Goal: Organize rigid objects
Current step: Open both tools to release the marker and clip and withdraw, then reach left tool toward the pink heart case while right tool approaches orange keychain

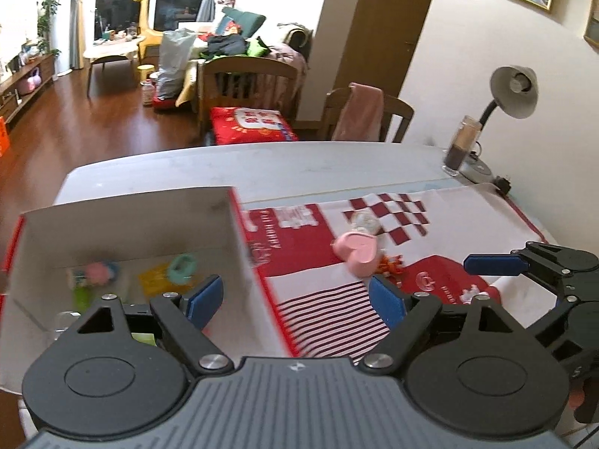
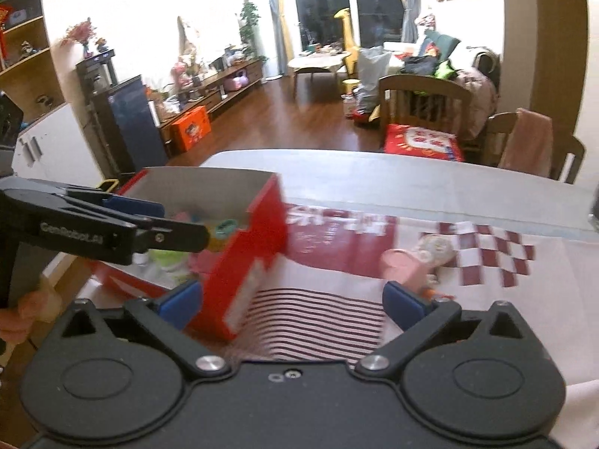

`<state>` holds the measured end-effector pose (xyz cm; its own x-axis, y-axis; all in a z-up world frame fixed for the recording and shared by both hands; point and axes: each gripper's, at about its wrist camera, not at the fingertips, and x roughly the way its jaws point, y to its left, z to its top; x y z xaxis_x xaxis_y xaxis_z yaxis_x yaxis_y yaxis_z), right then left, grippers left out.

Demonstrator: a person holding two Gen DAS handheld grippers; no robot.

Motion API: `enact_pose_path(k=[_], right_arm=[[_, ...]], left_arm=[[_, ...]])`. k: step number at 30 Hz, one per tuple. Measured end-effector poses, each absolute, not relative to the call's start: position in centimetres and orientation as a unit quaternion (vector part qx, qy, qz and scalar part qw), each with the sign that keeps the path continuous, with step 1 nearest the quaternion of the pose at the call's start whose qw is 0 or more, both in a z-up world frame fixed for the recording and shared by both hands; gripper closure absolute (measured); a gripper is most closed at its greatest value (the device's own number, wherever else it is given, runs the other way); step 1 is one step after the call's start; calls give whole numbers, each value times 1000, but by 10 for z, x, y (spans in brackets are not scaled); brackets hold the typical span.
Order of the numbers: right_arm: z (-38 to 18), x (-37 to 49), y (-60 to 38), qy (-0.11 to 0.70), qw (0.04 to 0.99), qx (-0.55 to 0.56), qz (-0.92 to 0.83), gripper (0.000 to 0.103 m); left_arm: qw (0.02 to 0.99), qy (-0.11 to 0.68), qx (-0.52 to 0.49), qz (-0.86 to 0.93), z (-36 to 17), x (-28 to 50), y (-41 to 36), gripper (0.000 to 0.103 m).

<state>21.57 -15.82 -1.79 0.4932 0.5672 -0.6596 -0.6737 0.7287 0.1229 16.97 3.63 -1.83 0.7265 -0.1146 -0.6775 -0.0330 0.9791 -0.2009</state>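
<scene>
Pink heart-lidded container (image 1: 355,252) lies tipped on the red/white cloth (image 1: 322,299), right of the red cardboard box (image 1: 258,262); long axis approx. across the table, lid facing left. Box is white inside and open-topped, w/ small toys in it. Cloth print too blurred to read. Left gripper (image 1: 295,301): fingers spread, nothing between. Right gripper (image 2: 294,305): fingers spread wide, empty. "GenRobot.AI" marked on left gripper's arm.

A grey desk lamp (image 1: 514,91) stands at the table's (image 1: 262,164) far right corner, a glass of dark drink (image 1: 459,146) just beside it; two wooden chairs (image 1: 249,86) sit beyond (one draped in pink cloth (image 1: 359,112)); a red cushion (image 1: 249,123) lies on the nearer seat.
</scene>
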Motion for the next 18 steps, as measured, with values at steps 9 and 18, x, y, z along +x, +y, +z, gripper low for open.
enact_pose_path(k=[9,18], right_arm=[[-42,251,-211,356,868,-79,338,1],[-66,274,-231,349,859,-126,354,1]], left_arm=[[928,363,-82,-16,-34,206,-25,9],[922,381,-72,19,-60,249,-69,8]])
